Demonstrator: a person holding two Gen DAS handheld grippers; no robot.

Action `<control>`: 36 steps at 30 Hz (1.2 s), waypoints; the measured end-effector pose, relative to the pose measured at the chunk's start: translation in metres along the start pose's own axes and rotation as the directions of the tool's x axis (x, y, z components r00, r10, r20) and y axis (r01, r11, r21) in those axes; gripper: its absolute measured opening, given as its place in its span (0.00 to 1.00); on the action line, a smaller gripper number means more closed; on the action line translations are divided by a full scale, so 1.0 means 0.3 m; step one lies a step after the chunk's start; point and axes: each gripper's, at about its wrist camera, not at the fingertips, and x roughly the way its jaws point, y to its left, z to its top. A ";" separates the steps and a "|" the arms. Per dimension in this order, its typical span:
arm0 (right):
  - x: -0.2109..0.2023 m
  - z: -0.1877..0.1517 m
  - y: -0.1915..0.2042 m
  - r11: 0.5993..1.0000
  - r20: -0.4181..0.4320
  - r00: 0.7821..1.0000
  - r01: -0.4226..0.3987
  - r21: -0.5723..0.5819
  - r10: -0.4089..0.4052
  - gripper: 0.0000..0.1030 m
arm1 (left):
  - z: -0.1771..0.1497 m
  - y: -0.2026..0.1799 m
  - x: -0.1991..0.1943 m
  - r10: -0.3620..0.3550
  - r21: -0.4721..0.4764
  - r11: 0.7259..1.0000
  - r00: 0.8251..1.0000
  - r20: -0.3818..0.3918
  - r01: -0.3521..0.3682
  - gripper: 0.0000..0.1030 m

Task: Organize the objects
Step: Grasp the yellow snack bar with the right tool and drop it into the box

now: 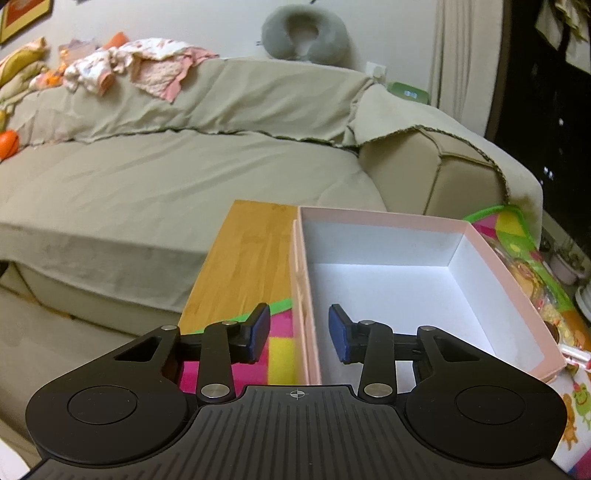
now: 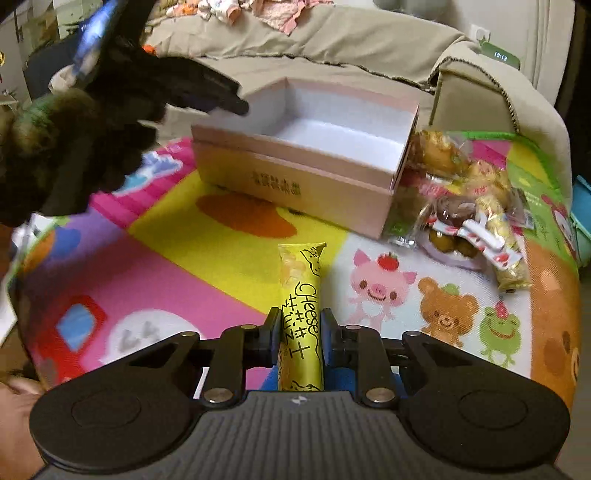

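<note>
An open pink box (image 1: pixel 517 295) with a white empty inside stands on a colourful play mat (image 2: pixel 184 258); it also shows in the right wrist view (image 2: pixel 295 184). My left gripper (image 1: pixel 300 334) is open, its jaws on either side of the box's left wall. It shows blurred at the upper left of the right wrist view (image 2: pixel 207 92). My right gripper (image 2: pixel 300 338) is shut on a yellow cheese snack stick (image 2: pixel 301 295), held above the mat in front of the box. A pile of wrapped snacks (image 2: pixel 469 206) lies to the right of the box.
A beige covered sofa (image 1: pixel 184 155) runs behind the box, with clothes (image 1: pixel 129 66) and a grey neck pillow (image 1: pixel 304 33) on its back. A wooden board (image 1: pixel 243 266) lies left of the box. The sofa arm (image 2: pixel 480 92) stands behind the snacks.
</note>
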 end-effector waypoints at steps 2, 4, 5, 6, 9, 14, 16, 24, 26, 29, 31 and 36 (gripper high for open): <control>-0.059 0.039 -0.001 1.000 0.035 0.999 0.000 0.006 0.000 0.20 | 0.010 -0.015 0.014 -0.002 0.023 1.000 1.000 -0.003 0.002 0.32; -0.121 0.091 -0.007 1.000 0.087 0.996 0.004 0.016 -0.006 0.20 | 0.019 -0.031 0.029 -0.005 0.050 0.999 1.000 -0.018 0.006 0.26; -0.153 0.128 -0.015 1.000 0.115 0.993 0.004 0.026 -0.007 0.20 | 0.021 -0.035 0.037 -0.004 0.060 0.998 1.000 -0.031 0.006 0.23; -0.177 0.161 -0.022 0.999 0.138 0.990 0.001 0.035 -0.006 0.20 | 0.023 -0.037 0.047 0.002 0.063 0.998 0.999 -0.044 0.001 0.21; -0.219 0.276 -0.049 0.997 0.195 0.981 -0.012 0.072 -0.003 0.20 | 0.017 -0.026 0.065 0.010 0.051 0.999 0.997 -0.070 -0.007 0.13; -0.152 0.473 -0.093 0.988 0.232 0.973 -0.057 0.142 0.023 0.20 | 0.011 0.005 0.061 -0.032 0.016 0.999 0.996 -0.079 0.033 0.12; -0.090 0.540 -0.106 0.981 0.229 0.973 -0.085 0.177 0.043 0.20 | 0.007 0.012 0.061 -0.041 0.019 0.999 0.996 -0.074 0.042 0.12; 0.284 0.674 -0.122 0.934 0.152 0.980 -0.170 0.315 0.128 0.24 | 0.006 0.023 0.061 -0.060 0.011 0.998 0.996 -0.071 0.061 0.13; 0.309 0.661 -0.124 0.924 0.153 0.977 -0.195 0.330 0.151 0.24 | 0.007 0.022 0.060 -0.061 0.014 0.998 0.996 -0.070 0.062 0.13; 0.288 0.640 -0.156 0.916 0.171 0.972 -0.210 0.341 0.160 0.24 | 0.008 0.016 0.058 -0.056 0.023 0.998 0.996 -0.071 0.058 0.13; 0.244 0.614 -0.190 0.921 0.189 0.974 -0.188 0.341 0.129 0.24 | 0.007 0.012 0.057 -0.054 0.028 0.998 0.996 -0.070 0.056 0.13; 0.139 0.515 -0.289 0.941 0.219 0.975 -0.036 0.337 -0.041 0.28 | 0.008 0.001 0.058 -0.043 0.044 0.998 0.997 -0.071 0.046 0.13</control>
